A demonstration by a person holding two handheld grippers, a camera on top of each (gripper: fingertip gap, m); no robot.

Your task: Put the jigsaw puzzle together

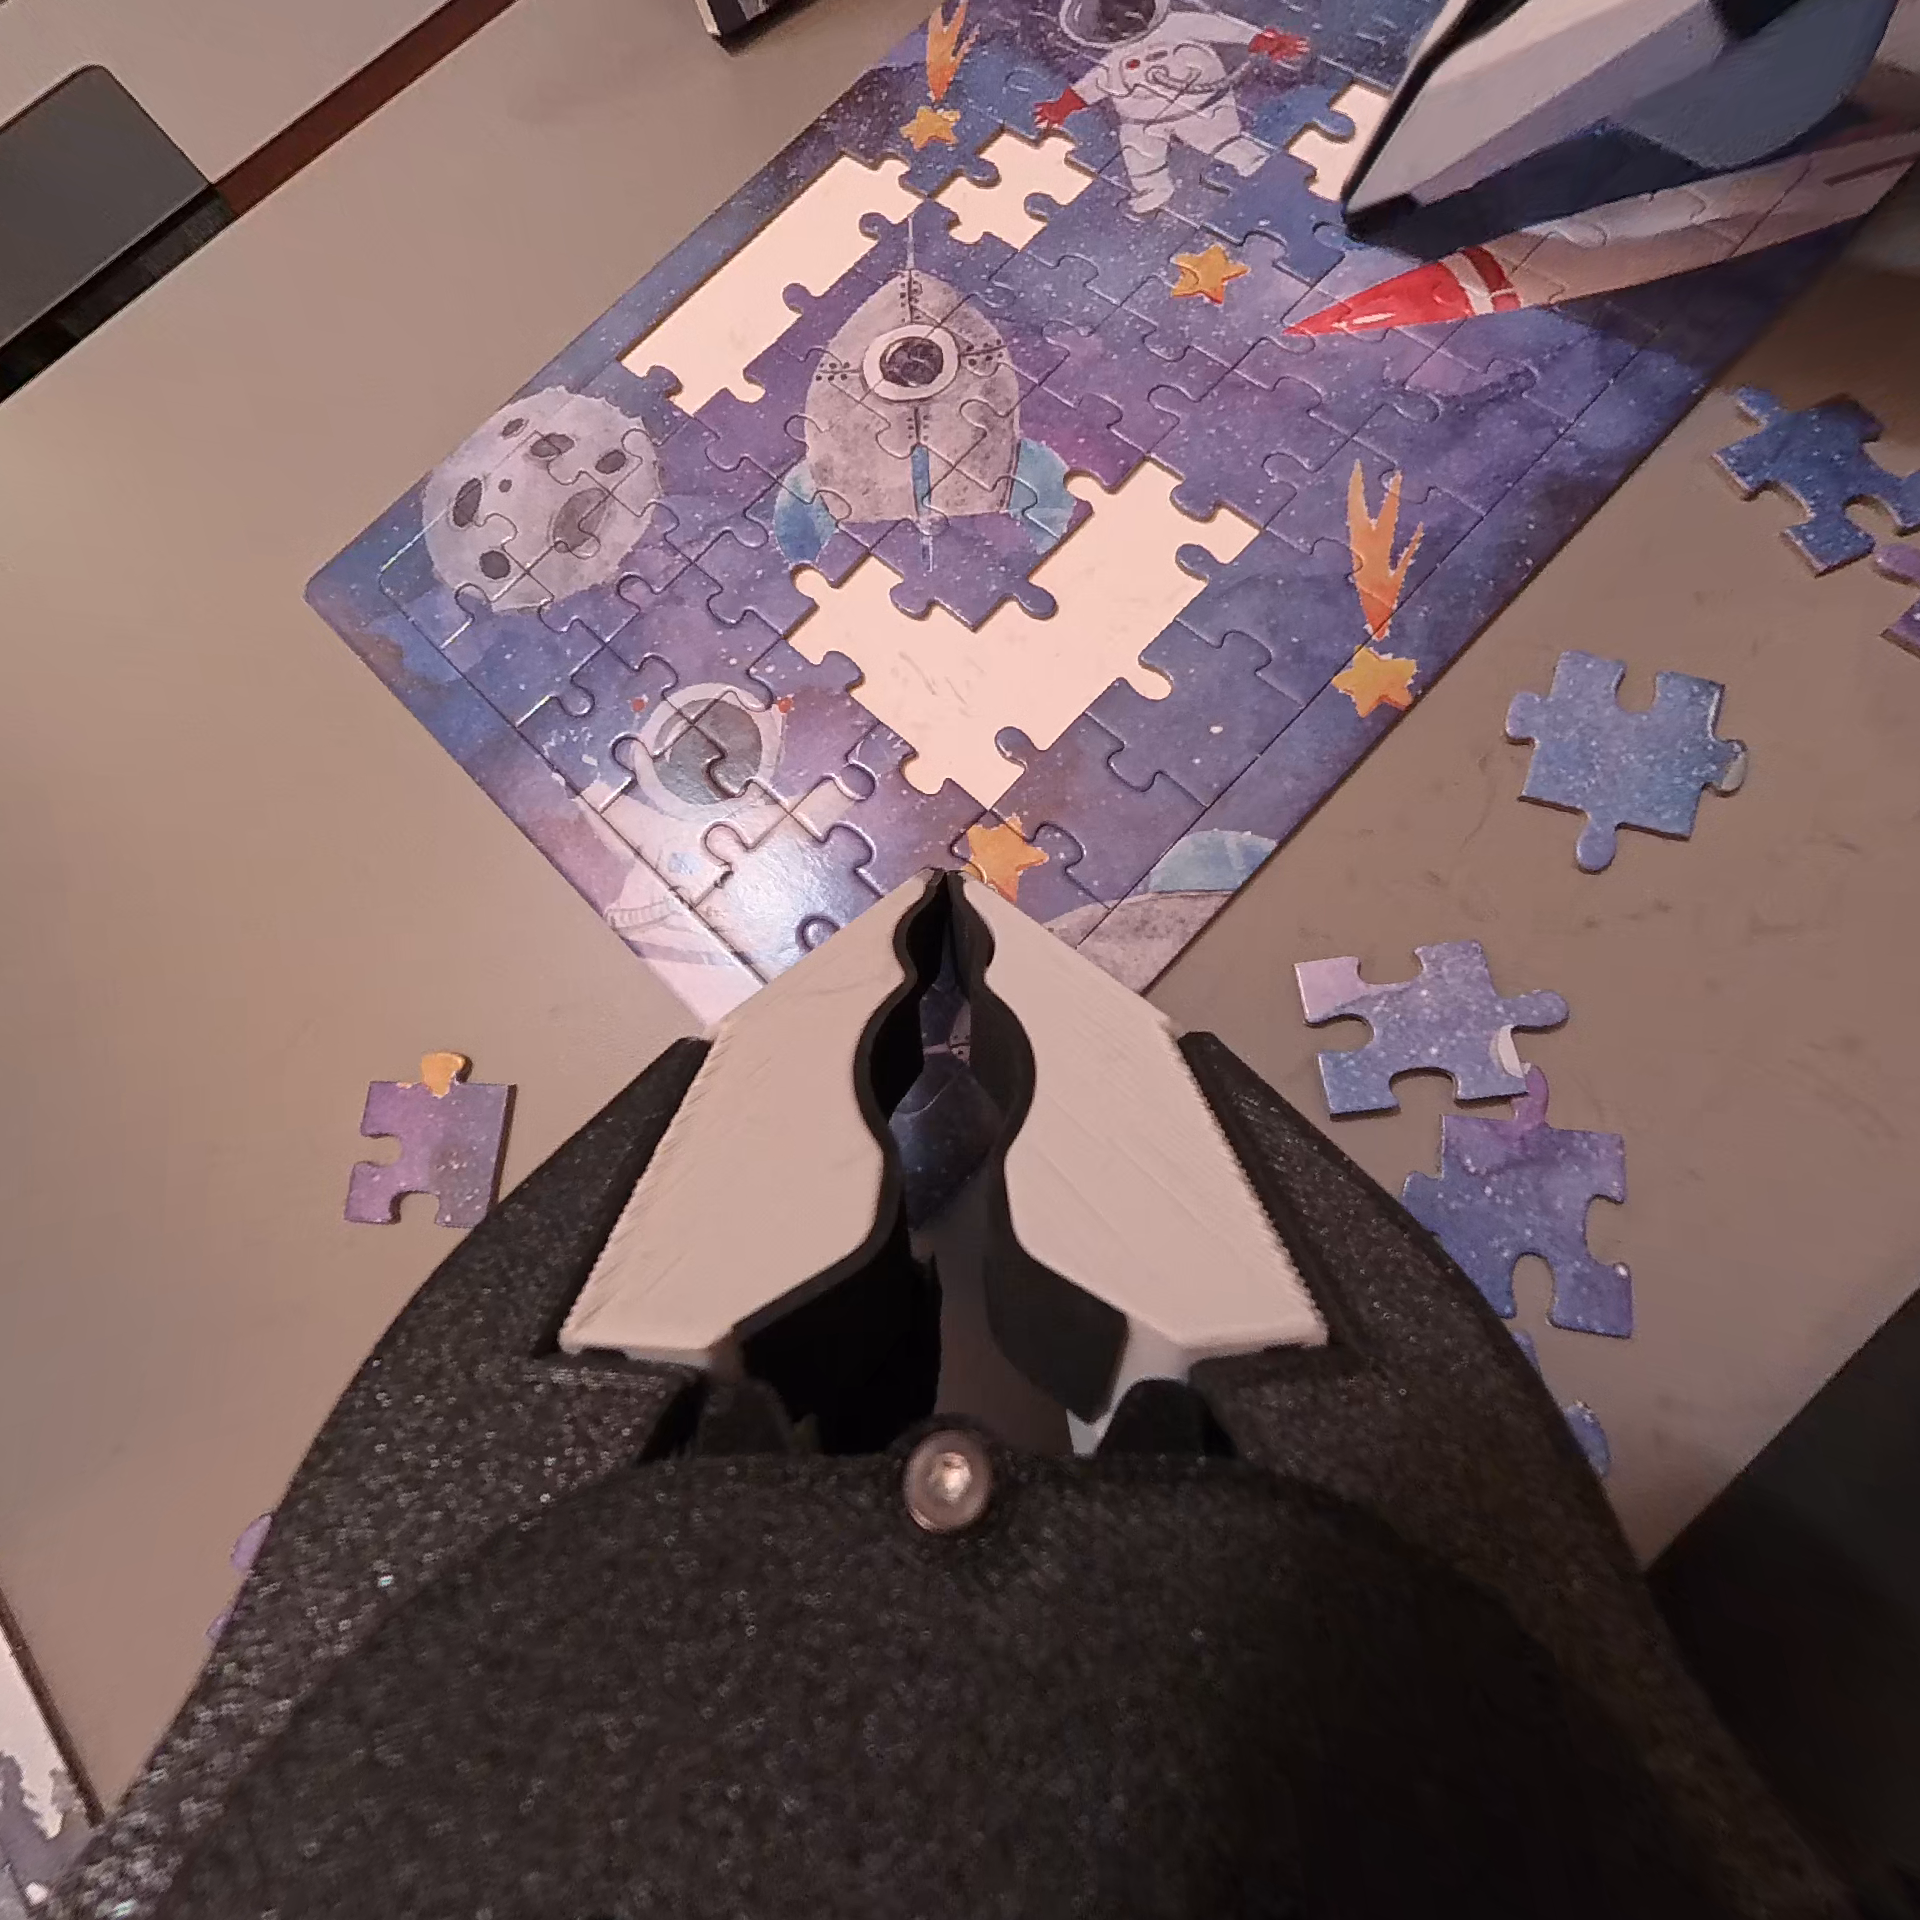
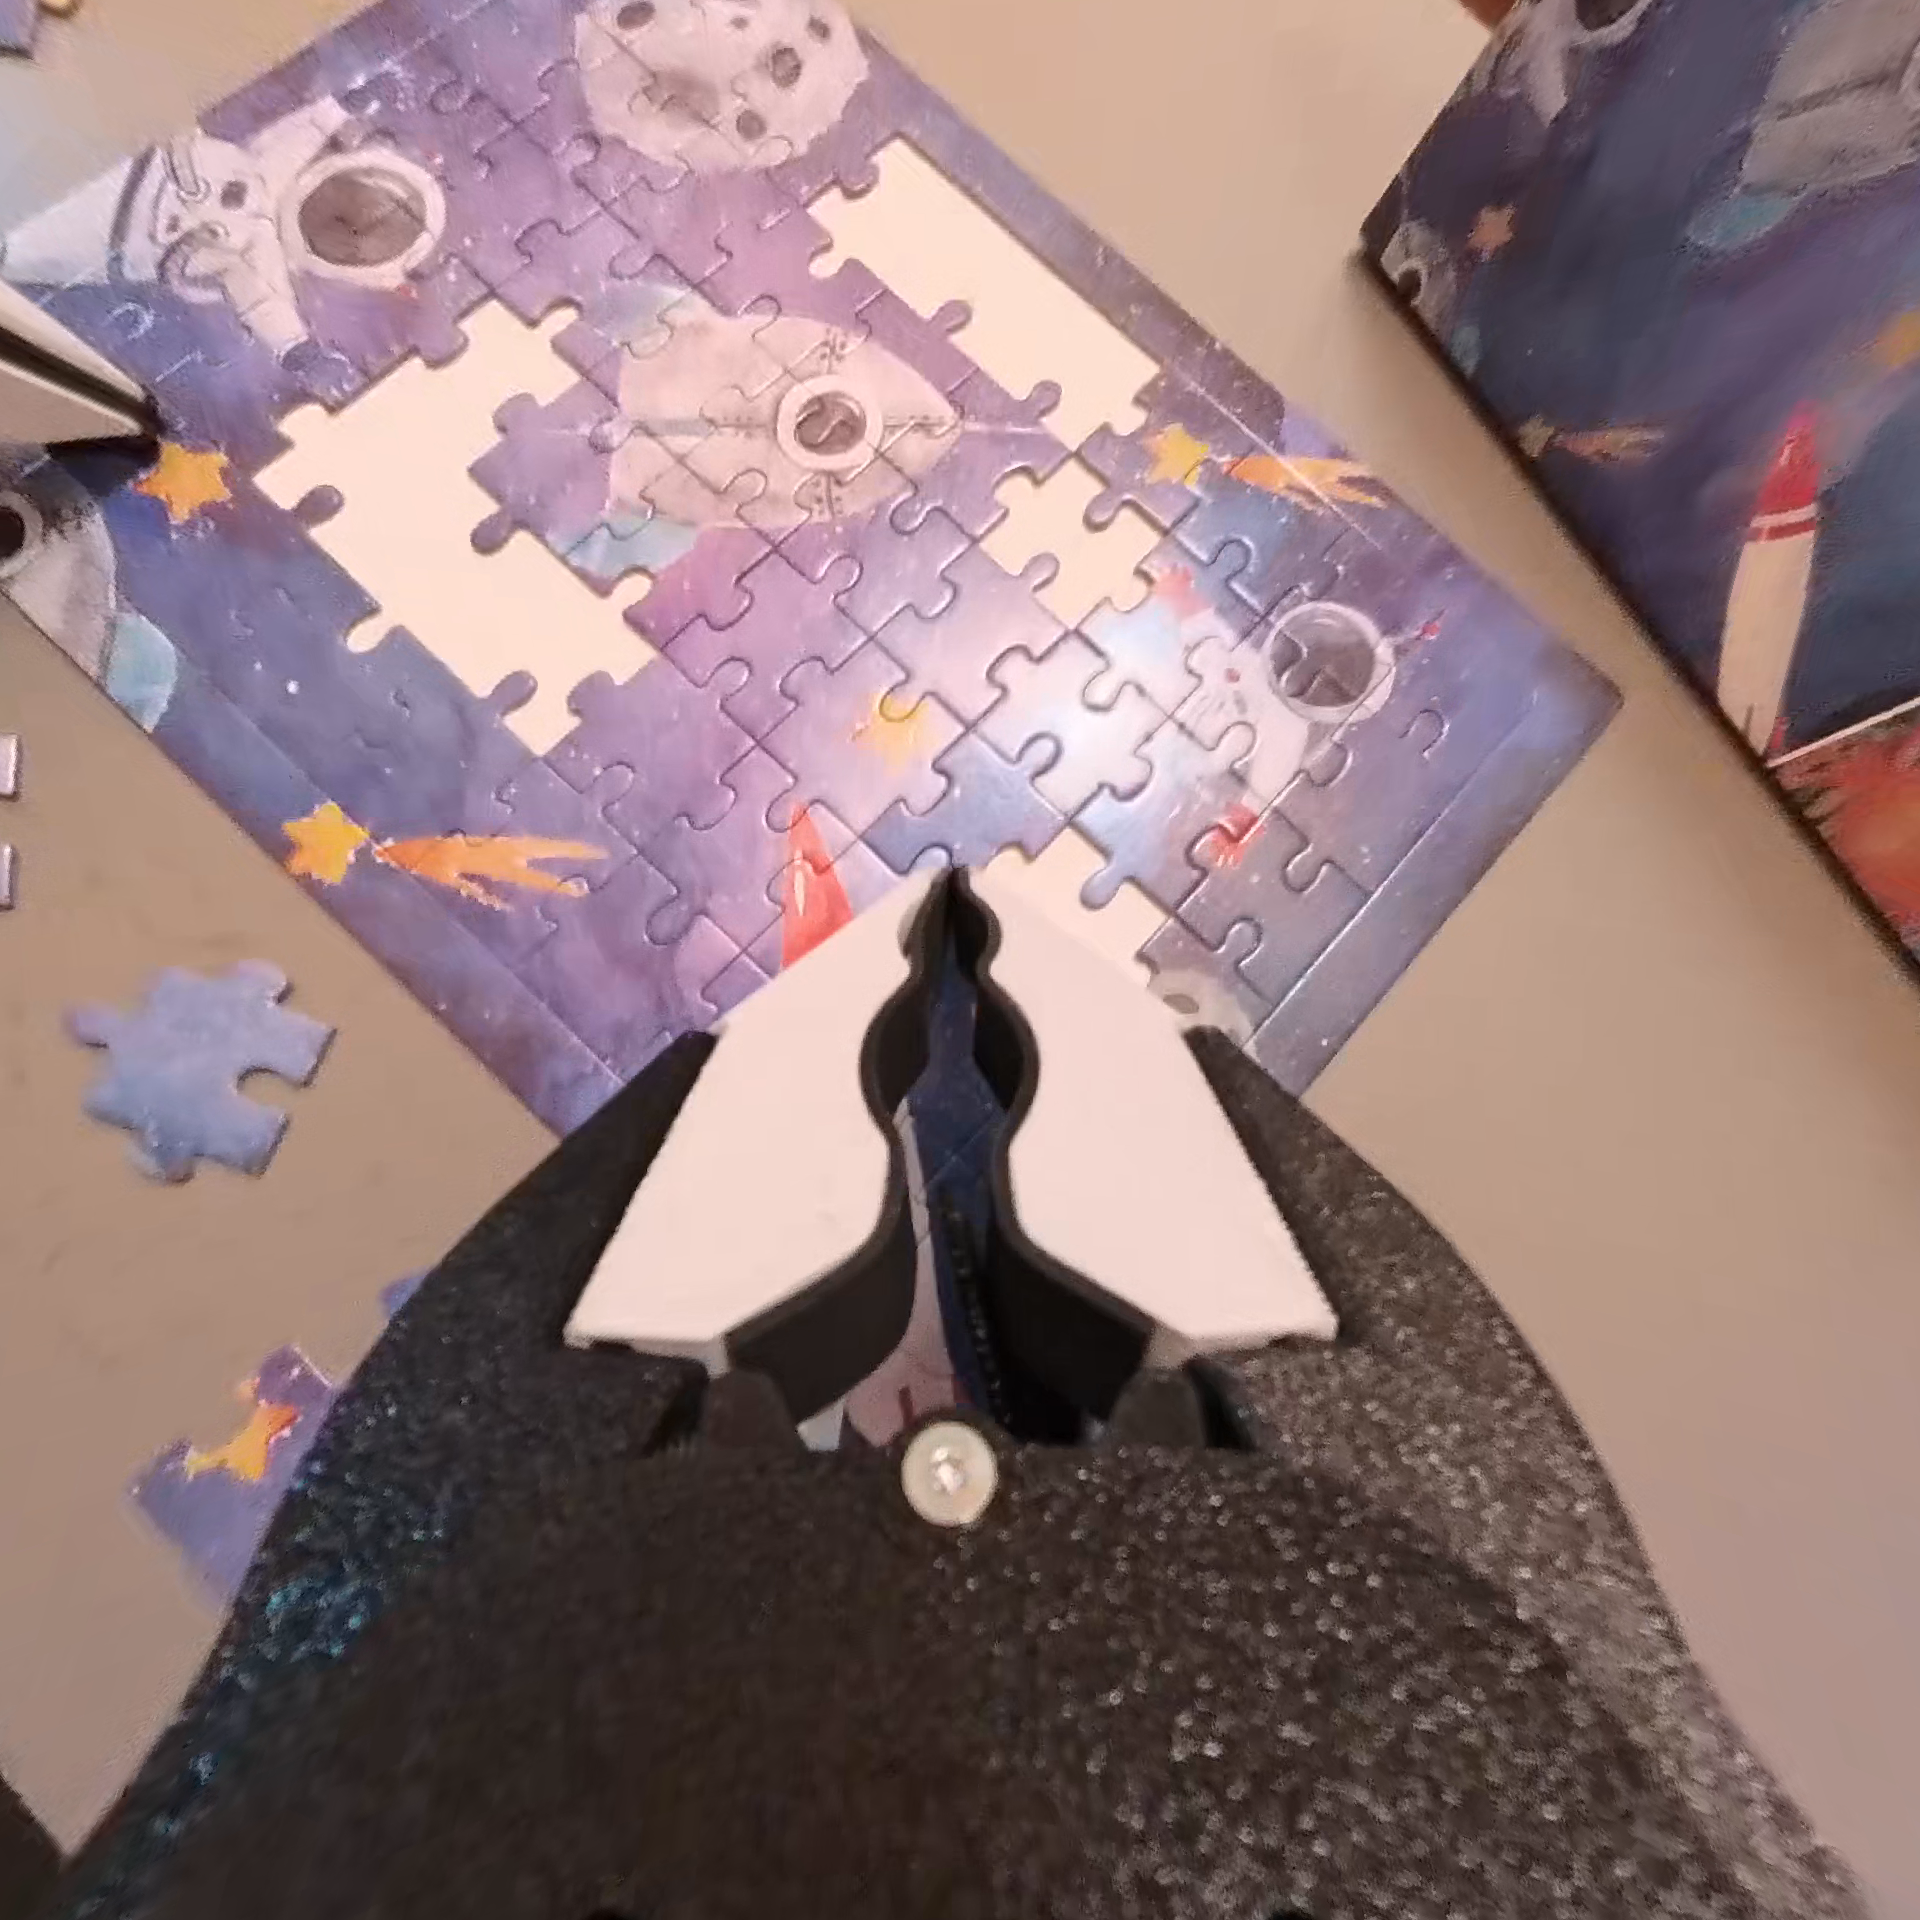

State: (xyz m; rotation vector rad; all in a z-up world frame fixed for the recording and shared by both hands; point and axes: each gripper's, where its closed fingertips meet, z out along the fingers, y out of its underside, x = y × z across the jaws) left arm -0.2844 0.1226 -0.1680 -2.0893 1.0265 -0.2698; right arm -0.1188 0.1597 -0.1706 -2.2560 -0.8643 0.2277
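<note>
Your left claw (image 1: pixel 948 878) is pinched down to a sliver, tips together with nothing between them, sitting over the near edge of the jigsaw puzzle (image 1: pixel 1039 436), just beside a yellow star (image 1: pixel 1003 854). The puzzle lies flat on the beige counter (image 1: pixel 208 831), stretching away from that claw toward the far right, with white gaps (image 1: pixel 997 665) just beyond the tips and more farther off to the left. Loose pieces (image 1: pixel 1621 764) lie scattered on the counter to the right of the puzzle, and one purple piece (image 1: pixel 431 1148) sits to the left, near the claw's body.

Your right claw (image 2: pixel 951 878) is likewise squeezed almost closed and empty, its tips over the opposite edge of the puzzle, beside a red rocket nose (image 2: pixel 816 894) and a small white gap (image 2: pixel 1070 873). A blue piece (image 2: pixel 197 1075) lies on the counter to its left. The puzzle box (image 2: pixel 1704 364) rests at the far right.
</note>
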